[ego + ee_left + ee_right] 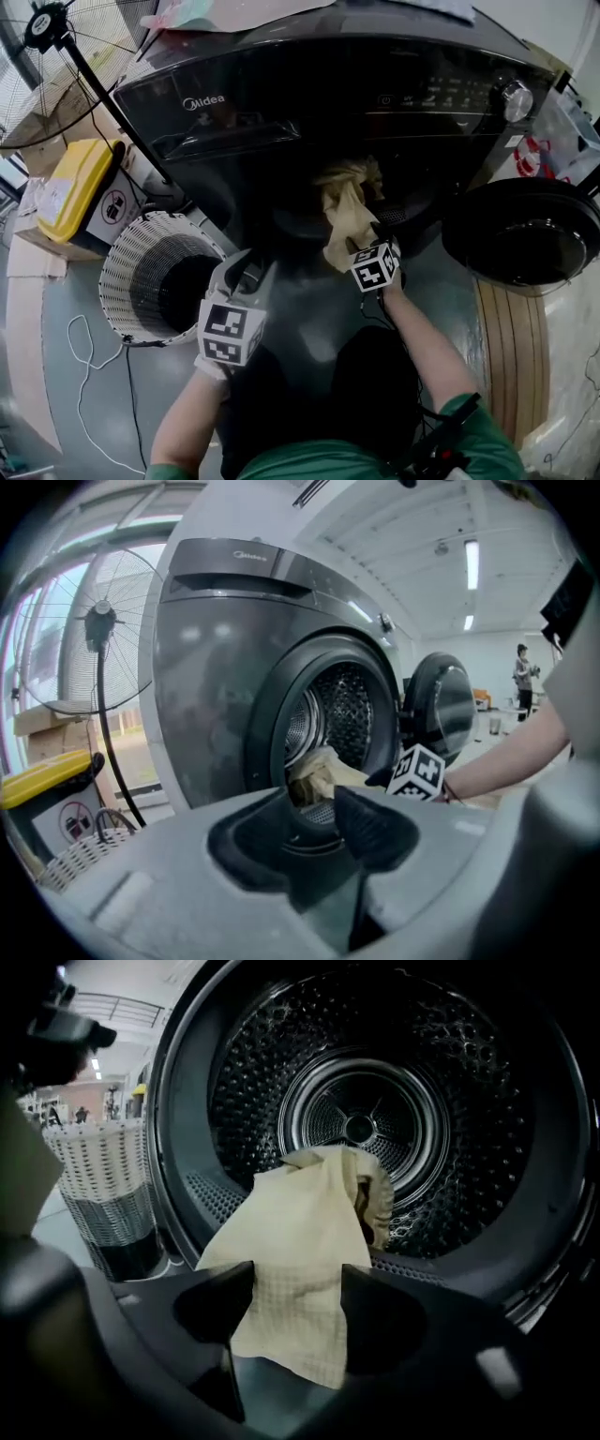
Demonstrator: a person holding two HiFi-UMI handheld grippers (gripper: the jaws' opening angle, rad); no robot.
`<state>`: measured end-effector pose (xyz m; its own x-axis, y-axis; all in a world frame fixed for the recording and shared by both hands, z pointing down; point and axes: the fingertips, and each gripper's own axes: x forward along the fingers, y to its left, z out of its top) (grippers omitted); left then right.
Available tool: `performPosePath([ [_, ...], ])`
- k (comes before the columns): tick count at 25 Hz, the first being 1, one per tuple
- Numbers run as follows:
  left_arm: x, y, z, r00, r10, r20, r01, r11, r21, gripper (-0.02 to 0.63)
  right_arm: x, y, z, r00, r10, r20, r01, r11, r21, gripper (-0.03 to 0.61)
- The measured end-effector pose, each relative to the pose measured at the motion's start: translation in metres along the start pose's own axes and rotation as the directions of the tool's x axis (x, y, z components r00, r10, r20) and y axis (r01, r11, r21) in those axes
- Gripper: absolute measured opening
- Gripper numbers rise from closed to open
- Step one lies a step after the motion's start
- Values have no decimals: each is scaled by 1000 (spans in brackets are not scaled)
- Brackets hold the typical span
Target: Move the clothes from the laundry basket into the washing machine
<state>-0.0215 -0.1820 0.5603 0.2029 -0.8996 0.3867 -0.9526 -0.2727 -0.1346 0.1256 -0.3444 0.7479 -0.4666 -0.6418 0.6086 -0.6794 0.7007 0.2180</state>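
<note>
A beige waffle-weave cloth [342,216] hangs over the lip of the dark washing machine's [309,103] drum mouth, partly inside. In the right gripper view the cloth [300,1241] drapes down between the jaws of my right gripper [298,1302], which stand wide apart without pressing on it. My left gripper [248,272] hovers between the white laundry basket [141,272] and the machine. Its jaws [314,822] are slightly apart with nothing between them. From the left gripper view the cloth [319,771] and the right gripper's marker cube [417,771] show at the drum mouth.
The round machine door [530,234] stands swung open at the right. A standing fan [56,56] and a yellow bin [75,183] are left of the machine, behind the basket. A white cable [84,366] lies on the floor. Wooden boards [516,347] lie at the right.
</note>
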Motion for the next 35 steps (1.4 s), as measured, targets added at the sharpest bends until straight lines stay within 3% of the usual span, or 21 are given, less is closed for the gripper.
performPosePath([
  [3,-3,5,7,1000,17,17,-17,1000,-9,151,6,4,-1,999,22,-24,-22,1000,6,270],
  [5,-4,7,7,1000,21,15,-20,1000,-24,150,3,10,0,998,61,-30,-60,998,17,178],
  [7,-5,6,5,1000,18,10,-17,999,-48,152,0,13,3,996,91,-23,-90,996,22,39],
  [8,-5,5,4,1000,17,7,-16,998,-56,150,-2,14,7,993,113,-16,-112,993,36,25],
  [11,-10,4,3,1000,22,7,-22,998,-59,150,-9,7,34,986,162,50,-166,981,102,23],
  [14,-18,8,6,999,41,13,-40,998,-56,149,-20,-19,81,977,143,159,-168,973,157,23],
  [18,-31,17,7,997,72,16,-71,996,-54,147,-29,-72,148,957,35,287,-109,964,243,23],
  [20,-34,19,5,997,80,14,-79,995,-54,147,-24,-97,164,953,-42,300,-41,964,263,25],
  [23,-35,18,-1,997,77,3,-77,995,-59,147,-1,-99,145,982,-35,188,-7,976,219,50],
  [25,-33,18,-4,997,72,-2,-72,995,-62,147,13,-90,117,997,15,82,-31,980,198,148],
  [27,-30,17,-6,998,67,-4,-67,995,-68,147,16,-84,97,999,33,28,-38,980,195,184],
  [35,-11,10,-3,999,37,6,-36,997,-73,147,-27,-63,77,988,68,142,-105,956,275,195],
])
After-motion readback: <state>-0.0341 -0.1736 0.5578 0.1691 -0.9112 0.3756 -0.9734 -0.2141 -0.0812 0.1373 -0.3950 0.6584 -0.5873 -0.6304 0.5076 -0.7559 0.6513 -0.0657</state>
